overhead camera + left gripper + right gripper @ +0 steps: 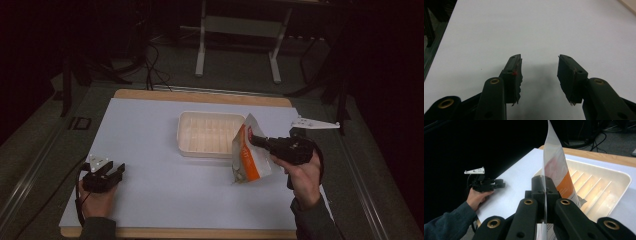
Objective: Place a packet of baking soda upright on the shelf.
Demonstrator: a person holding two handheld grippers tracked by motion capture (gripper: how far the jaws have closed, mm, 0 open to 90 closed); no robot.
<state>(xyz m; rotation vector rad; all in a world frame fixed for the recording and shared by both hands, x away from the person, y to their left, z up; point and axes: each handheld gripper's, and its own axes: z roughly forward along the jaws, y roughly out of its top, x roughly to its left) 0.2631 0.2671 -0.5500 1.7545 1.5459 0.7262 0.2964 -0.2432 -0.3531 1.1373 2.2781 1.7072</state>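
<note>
A white and orange pouch [248, 152] stands at the right side of the white ribbed tray [192, 125], its lower end close to the table. My right gripper [255, 139] is shut on the pouch's upper part; in the right gripper view the thin pouch [556, 167] rises from between the closed jaws, with the tray [621, 178] behind it. My left gripper [116, 171] rests open near the table's front left corner. In the left gripper view its fingertips [515, 65] stand wide apart over bare white table, with nothing between them.
A white sheet [150, 195] covers the table, whose wooden edge [200, 95] shows at the back. Beyond it stand a desk frame [202, 45] and floor cables [152, 60]. A grey three-cornered plate [315, 123] juts from the right gripper.
</note>
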